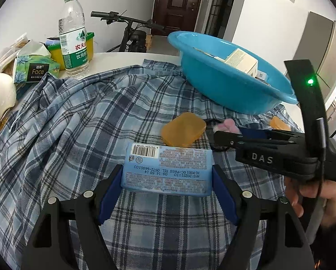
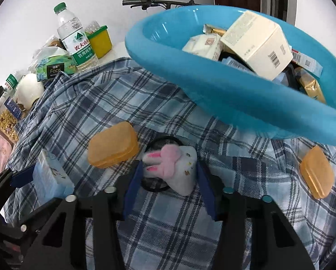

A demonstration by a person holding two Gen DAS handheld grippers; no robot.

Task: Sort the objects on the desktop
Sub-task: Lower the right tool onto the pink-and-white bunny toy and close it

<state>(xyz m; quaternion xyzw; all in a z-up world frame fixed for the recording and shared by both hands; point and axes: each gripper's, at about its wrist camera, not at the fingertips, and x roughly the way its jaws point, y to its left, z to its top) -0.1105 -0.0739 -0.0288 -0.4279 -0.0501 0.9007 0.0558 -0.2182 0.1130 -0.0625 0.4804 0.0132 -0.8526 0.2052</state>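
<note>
Both tongs loaded, basin next

Left gripper [image 1: 167,185] clamped on the blue wet-wipes pack [image 1: 168,168]; right gripper [image 2: 170,181] pinched around the plush bunny hair tie [image 2: 170,168], pads apparently touching. Blue basin [image 2: 213,90] just beyond both tips. Best lifted straight up, clearing the orange soap box [image 2: 112,144] beside the bunny, before swinging over the rim.

A white table [image 1: 122,56] carries a plaid shirt [image 1: 77,123] — plus bottle [image 1: 73,33] and tissues [image 1: 32,67].
</note>
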